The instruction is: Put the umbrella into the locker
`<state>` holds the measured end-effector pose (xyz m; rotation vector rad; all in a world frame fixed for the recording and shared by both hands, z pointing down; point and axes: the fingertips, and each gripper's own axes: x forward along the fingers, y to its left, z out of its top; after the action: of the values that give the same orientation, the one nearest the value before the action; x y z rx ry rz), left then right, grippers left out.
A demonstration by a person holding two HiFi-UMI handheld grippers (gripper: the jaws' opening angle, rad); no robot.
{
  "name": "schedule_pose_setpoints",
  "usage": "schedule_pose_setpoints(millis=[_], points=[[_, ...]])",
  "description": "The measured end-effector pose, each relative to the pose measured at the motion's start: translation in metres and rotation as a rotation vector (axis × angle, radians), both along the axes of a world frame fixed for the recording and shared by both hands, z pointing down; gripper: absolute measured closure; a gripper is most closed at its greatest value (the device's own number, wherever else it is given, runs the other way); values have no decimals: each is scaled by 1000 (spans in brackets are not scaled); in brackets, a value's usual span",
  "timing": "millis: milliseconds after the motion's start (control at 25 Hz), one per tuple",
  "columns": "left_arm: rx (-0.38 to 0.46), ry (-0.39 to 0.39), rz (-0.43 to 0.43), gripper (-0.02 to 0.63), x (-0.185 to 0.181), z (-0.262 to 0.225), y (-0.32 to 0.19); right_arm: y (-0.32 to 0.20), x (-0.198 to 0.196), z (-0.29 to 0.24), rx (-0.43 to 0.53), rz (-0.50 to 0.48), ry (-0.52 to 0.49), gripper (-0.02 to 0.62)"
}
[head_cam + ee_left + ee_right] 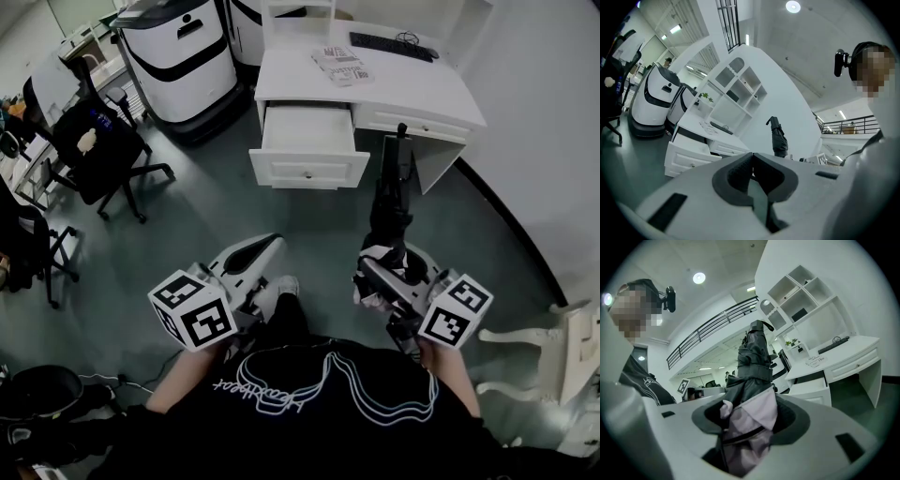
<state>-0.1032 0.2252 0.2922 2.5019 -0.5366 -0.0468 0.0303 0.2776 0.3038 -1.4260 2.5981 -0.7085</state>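
A folded black umbrella (392,192) with a pale lining sticks forward from my right gripper (380,270), whose jaws are shut on its lower end. In the right gripper view the umbrella (754,357) rises out of the right gripper (747,423), strap wrapped round it. Its tip points at a white desk (412,94) with an open drawer (307,141) just ahead. My left gripper (272,242) is held level beside it, apart from the umbrella. In the left gripper view the left gripper (752,166) has its dark pads together with nothing between them, and the umbrella (778,138) shows to the right.
A keyboard (389,44) and papers (342,64) lie on the desk. A white machine (183,56) stands left of the desk, with black office chairs (103,150) further left. A white wall runs along the right, with a white chair (562,352) near it.
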Motion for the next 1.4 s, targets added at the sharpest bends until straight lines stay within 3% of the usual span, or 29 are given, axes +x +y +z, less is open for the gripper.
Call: schedule_pose_setpoints(millis=[640, 1000, 1400], points=[[-82, -18, 54, 601, 24, 27, -226, -202, 16, 19, -129, 26, 54, 350], [-100, -35, 100, 601, 38, 41, -301, -274, 23, 34, -168, 21, 75, 350], [-130, -84, 146, 601, 69, 62, -332, -307, 45, 56, -202, 20, 149, 350]])
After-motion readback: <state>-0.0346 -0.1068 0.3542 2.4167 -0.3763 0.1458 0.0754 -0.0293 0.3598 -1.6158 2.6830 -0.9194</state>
